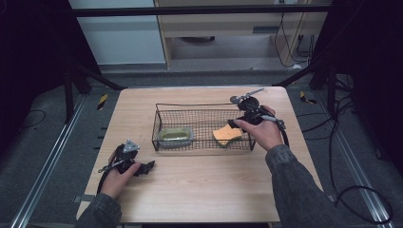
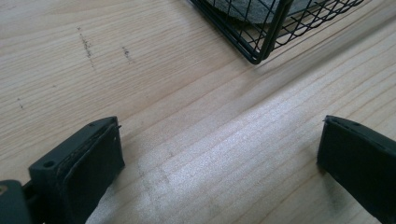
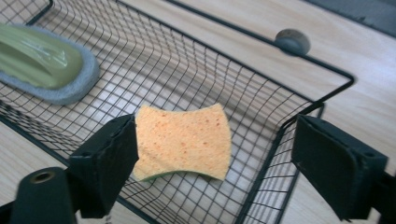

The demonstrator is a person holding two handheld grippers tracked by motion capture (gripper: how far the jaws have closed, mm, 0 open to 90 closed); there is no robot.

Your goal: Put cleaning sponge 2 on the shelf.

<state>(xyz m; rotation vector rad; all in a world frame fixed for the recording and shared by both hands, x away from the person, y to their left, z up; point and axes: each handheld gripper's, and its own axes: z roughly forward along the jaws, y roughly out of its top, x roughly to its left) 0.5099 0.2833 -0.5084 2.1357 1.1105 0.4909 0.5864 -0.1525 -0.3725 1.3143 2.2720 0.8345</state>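
Observation:
A black wire basket [image 1: 202, 105] stands in the middle of the wooden table. An orange sponge [image 1: 226, 134] [image 3: 187, 140] lies on the mesh floor at the basket's right end. A green scrubber with a grey pad [image 1: 175, 136] [image 3: 42, 60] lies at its left end. My right gripper [image 1: 234, 124] [image 3: 217, 135] hangs over the right end, open wide, with the sponge below and between its jaws and the pads not pressing on it. My left gripper [image 1: 149, 166] [image 2: 219, 140] rests open on the bare table, in front of the basket's left corner [image 2: 261, 46].
A small grey round object [image 3: 292, 41] sits on the table just beyond the basket's far rim [image 3: 299, 56]. Bare wood [image 1: 204, 185] stretches between the basket and the table's front edge. Cables trail on the floor to the right.

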